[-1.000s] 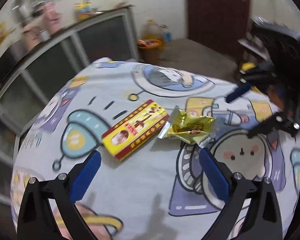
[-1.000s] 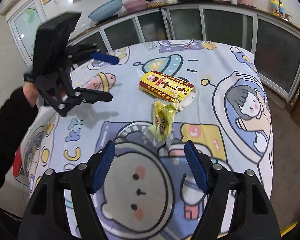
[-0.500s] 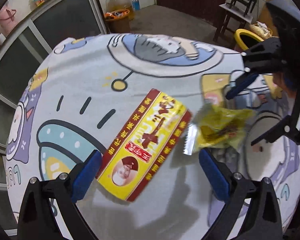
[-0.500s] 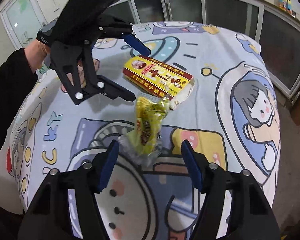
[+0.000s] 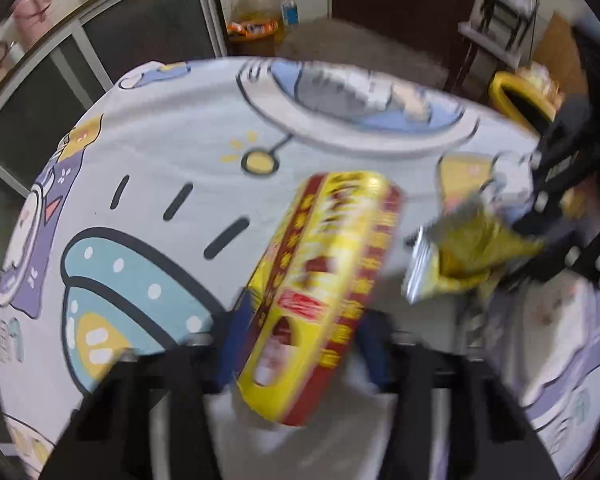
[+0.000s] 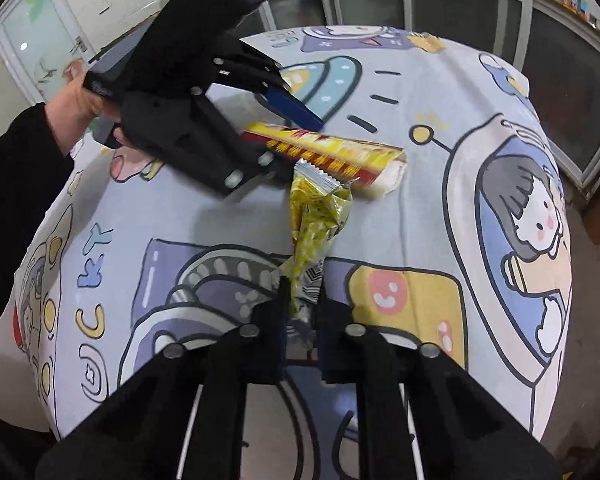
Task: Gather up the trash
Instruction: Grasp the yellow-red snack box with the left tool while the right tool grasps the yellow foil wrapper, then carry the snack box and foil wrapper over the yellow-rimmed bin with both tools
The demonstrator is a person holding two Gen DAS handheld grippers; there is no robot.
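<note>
Both grippers are down on the trash lying on the round table, whose cartoon-print tablecloth (image 6: 440, 208) shows astronauts and planets. The left gripper (image 5: 304, 344) has just been closing, and its blue pads now sit against the two long sides of the red and yellow snack packet (image 5: 320, 288); the left view is smeared, so how firmly it bites is hard to judge, but the packet looks bowed upward between the pads, and in the right view (image 6: 328, 152) it is pinched edge-on with its torn white end pointing away from that gripper (image 6: 296, 140). The right gripper (image 6: 302, 304) has also just been closing, down to a narrow gap, with the tail of the crumpled yellow foil wrapper (image 6: 316, 220) caught between its fingers. The wrapper's serrated silver end reaches up to the packet and touches or overlaps its near edge. In the left view the same wrapper (image 5: 464, 252) lies just to the right of the packet, with the right gripper's black frame behind it. A hand (image 6: 78, 108) in a black sleeve holds the left gripper's body.
</note>
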